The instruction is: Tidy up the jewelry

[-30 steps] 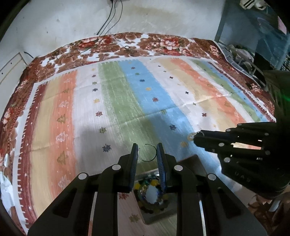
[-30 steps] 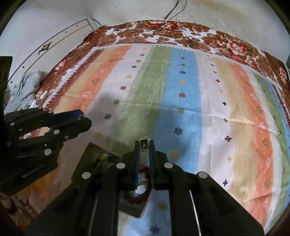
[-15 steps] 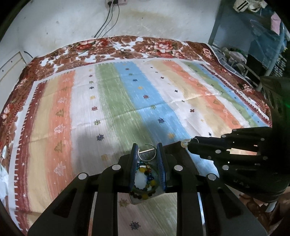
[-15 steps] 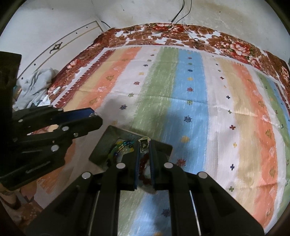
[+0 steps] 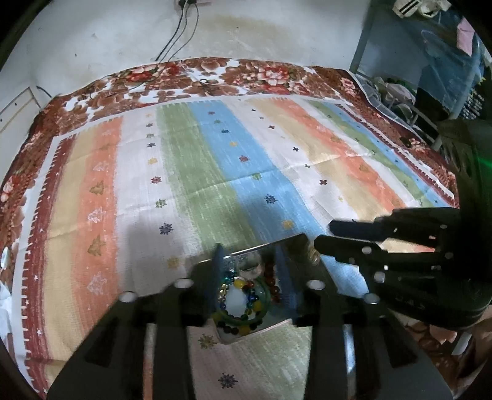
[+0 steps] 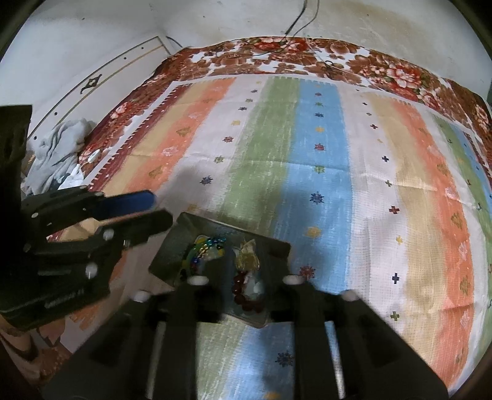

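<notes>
A dark metal tray lies on the striped bedspread and holds jewelry. A multicoloured bead bracelet lies in it with a green bangle around it. A dark red bead bracelet and a gold piece lie beside them. A small silver ring lies in the tray. My left gripper is open over the tray, empty. My right gripper is open over the tray, empty. Each gripper shows in the other's view, the right and the left.
The striped bedspread covers a bed with a floral blanket border. A white wall with cables is behind. Grey clothes lie off the left edge; shelves and clutter stand at the right.
Both grippers have opened over the tray. The silver ring left my left fingers and the small gold piece left my right fingers; both now lie in the tray.
</notes>
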The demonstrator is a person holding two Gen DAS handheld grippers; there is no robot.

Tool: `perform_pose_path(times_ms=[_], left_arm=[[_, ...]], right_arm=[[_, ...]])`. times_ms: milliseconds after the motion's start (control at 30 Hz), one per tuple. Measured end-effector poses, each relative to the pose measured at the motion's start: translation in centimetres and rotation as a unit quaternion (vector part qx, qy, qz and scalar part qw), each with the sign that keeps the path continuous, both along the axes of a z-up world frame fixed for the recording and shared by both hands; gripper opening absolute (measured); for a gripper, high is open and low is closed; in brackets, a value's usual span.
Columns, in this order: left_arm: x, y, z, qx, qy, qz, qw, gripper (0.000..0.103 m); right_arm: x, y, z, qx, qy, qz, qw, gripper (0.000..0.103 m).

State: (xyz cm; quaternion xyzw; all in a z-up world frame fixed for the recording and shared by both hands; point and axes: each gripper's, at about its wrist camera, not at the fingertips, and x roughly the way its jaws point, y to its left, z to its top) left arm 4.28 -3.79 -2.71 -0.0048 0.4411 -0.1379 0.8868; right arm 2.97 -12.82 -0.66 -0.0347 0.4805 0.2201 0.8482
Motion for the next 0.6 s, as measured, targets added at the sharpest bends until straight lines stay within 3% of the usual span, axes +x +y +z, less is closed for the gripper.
perform_pose_path(times_ms=[300,400,600], left_arm=[[0.1,0.8,0.2,-0.003,-0.001,0.012,0.9999,0.048],[-0.2,0.6,0.2,0.008,-0.010,0.008,0.9999,0.066],[-0.9,0.3,0.6,0.025,-0.039,0.011,0.9989,0.087]], right_arm=[[0.2,-1.2,0.4,0.002,-0.011,-0.022,1.000,0.067],[-0.1,-1.4,0.7,-0.008,-0.026,-0.028,0.999,0.080],[-1.0,-2.6,1.1,-0.011,-0.046,-0.047,0.998,0.090]])
